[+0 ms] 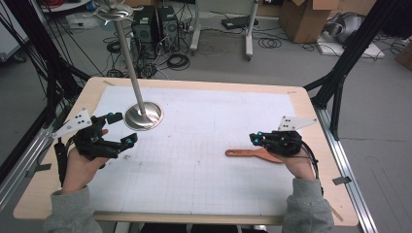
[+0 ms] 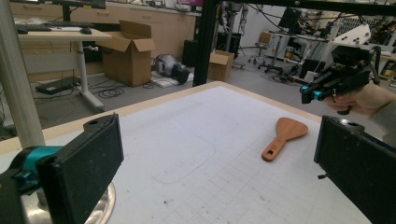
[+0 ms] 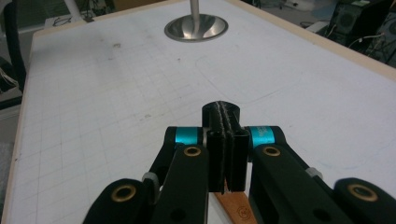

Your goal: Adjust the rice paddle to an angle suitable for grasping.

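The right gripper [image 1: 259, 139] has its jaws pressed together with nothing between the pads, hovering over the wooden spatula [image 1: 248, 153], which lies flat on the white gridded mat [image 1: 194, 160] near the table's right side. In the right gripper view the spatula's [image 3: 236, 207] wood shows just beneath the closed jaws (whether they touch it cannot be told). The left gripper [image 1: 121, 130] is held well apart at the left, jaws spread wide and empty, beside the round metal base [image 1: 142, 115] of a stand.
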`<action>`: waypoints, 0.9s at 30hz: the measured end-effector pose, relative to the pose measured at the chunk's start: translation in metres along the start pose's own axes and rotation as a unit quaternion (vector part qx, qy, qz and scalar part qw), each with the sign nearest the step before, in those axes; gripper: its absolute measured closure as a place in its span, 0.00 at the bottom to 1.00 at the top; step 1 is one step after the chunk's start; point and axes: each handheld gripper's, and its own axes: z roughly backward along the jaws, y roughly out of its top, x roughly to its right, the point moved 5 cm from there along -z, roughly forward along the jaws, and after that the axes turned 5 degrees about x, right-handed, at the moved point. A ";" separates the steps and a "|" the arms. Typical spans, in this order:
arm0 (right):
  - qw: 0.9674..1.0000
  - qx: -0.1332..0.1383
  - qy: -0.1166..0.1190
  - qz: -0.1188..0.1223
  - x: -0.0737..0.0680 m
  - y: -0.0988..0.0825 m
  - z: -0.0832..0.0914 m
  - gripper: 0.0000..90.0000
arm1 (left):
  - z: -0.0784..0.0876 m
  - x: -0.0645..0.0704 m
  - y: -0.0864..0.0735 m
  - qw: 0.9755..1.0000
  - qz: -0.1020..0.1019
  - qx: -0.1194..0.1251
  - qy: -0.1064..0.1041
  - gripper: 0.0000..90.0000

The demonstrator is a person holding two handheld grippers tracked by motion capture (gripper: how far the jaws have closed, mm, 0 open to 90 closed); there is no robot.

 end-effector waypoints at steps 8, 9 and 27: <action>1.000 -0.030 0.010 -0.001 0.001 -0.010 -0.018 0.99 | 0.000 0.000 -0.003 1.000 0.000 -0.007 0.001 0.02; 0.999 -0.036 0.011 0.000 0.001 -0.012 -0.020 0.99 | 0.000 0.000 -0.003 1.000 0.000 -0.008 0.002 0.02; 0.994 -0.096 0.042 0.006 -0.001 -0.033 -0.050 0.99 | 0.002 -0.002 -0.007 1.000 0.003 -0.011 0.006 0.02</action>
